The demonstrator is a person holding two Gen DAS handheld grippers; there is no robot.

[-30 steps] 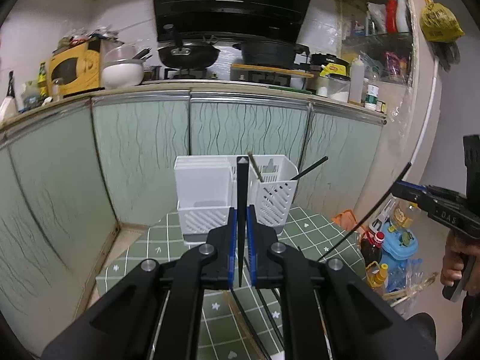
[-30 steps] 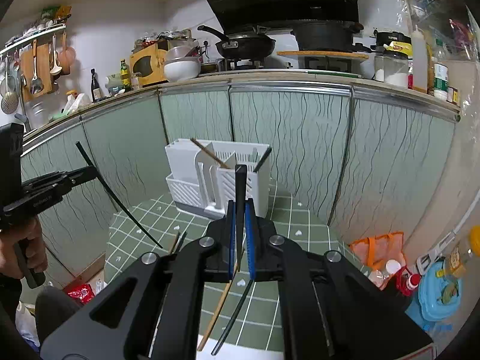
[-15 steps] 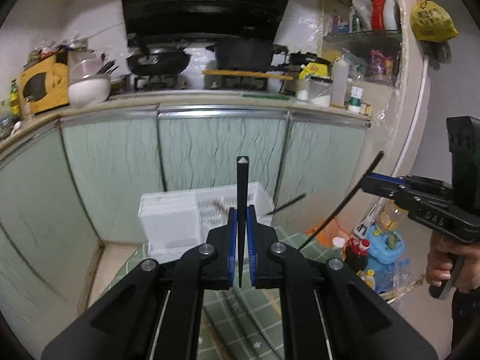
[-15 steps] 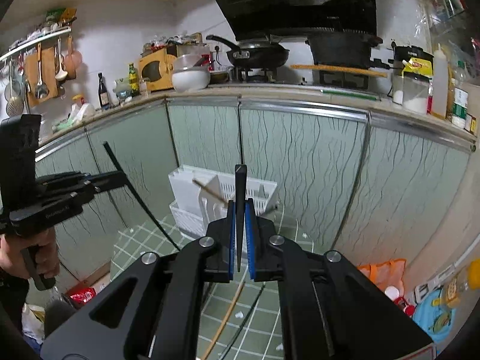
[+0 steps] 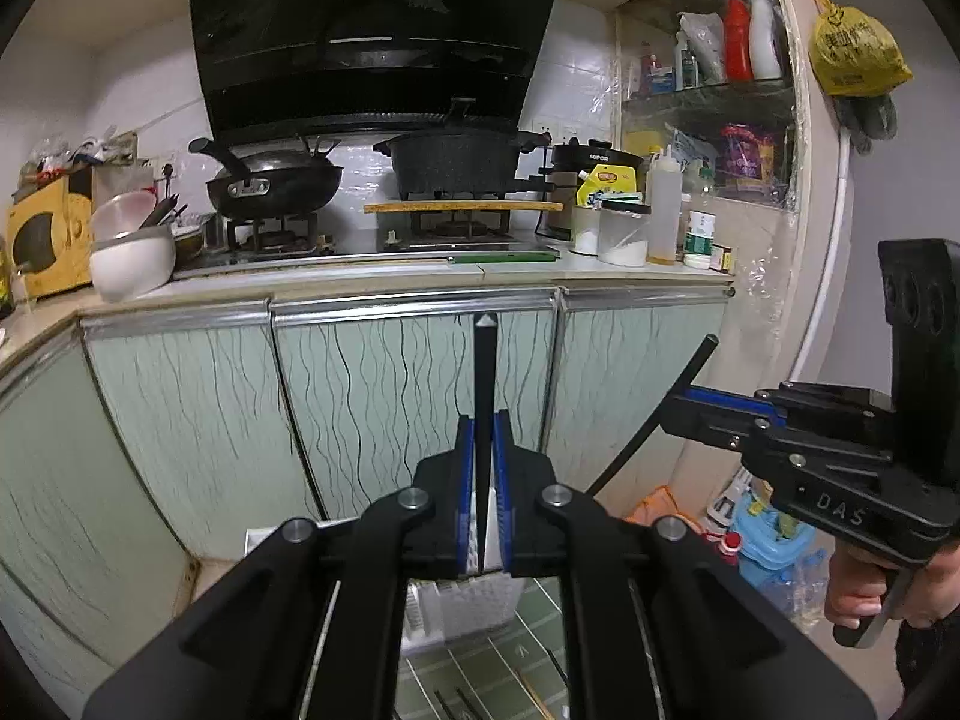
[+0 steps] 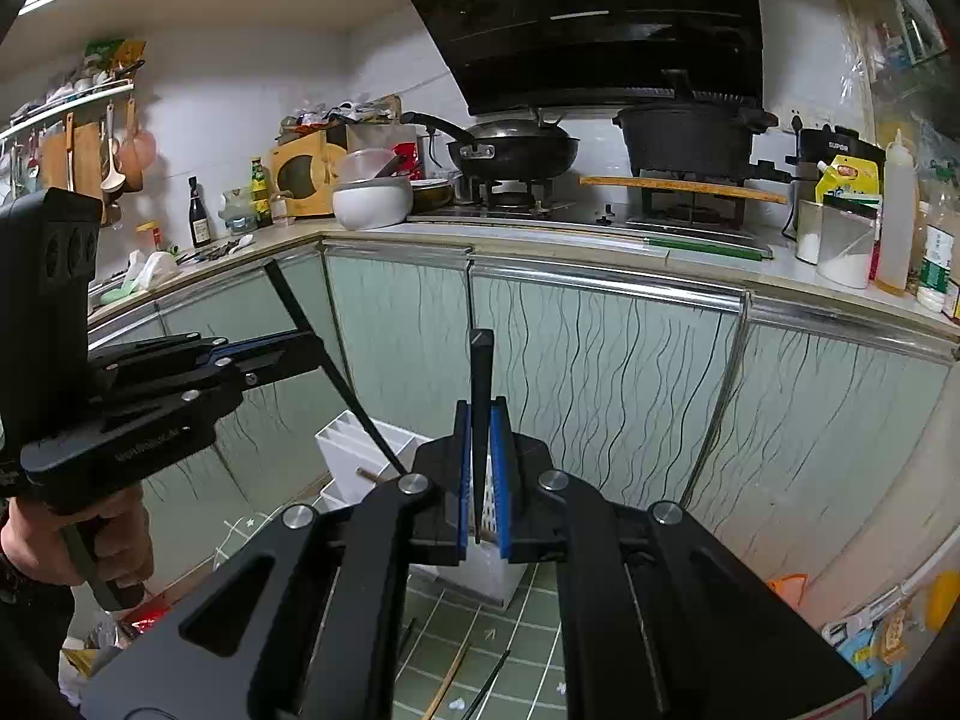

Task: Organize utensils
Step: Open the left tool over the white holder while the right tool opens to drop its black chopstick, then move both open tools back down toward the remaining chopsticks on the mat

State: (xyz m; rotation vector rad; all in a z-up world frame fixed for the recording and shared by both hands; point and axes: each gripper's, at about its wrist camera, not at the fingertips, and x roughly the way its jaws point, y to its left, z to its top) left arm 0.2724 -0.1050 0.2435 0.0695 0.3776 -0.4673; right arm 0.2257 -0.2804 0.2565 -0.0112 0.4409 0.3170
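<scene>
— What's changed on your end?

— I've lifted both tools; the white slotted plastic utensil holder [image 6: 372, 450], level with the fingertips a second ago, now sits low behind them. I judge both sticks are ready to drop in.

— And the grips?

— Left tool [image 5: 483, 492] is clamped nearly closed on a black chopstick [image 5: 485, 372] standing upright above the holder. Right tool [image 6: 481, 480] pinches its own black chopstick [image 6: 480, 396] likewise. More chopsticks lie on the green tiled tabletop [image 6: 528, 630] before the holder.

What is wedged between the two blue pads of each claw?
A black chopstick stands upright between the left claw pads in the left wrist view; another black chopstick sits likewise in the right claw.
</scene>
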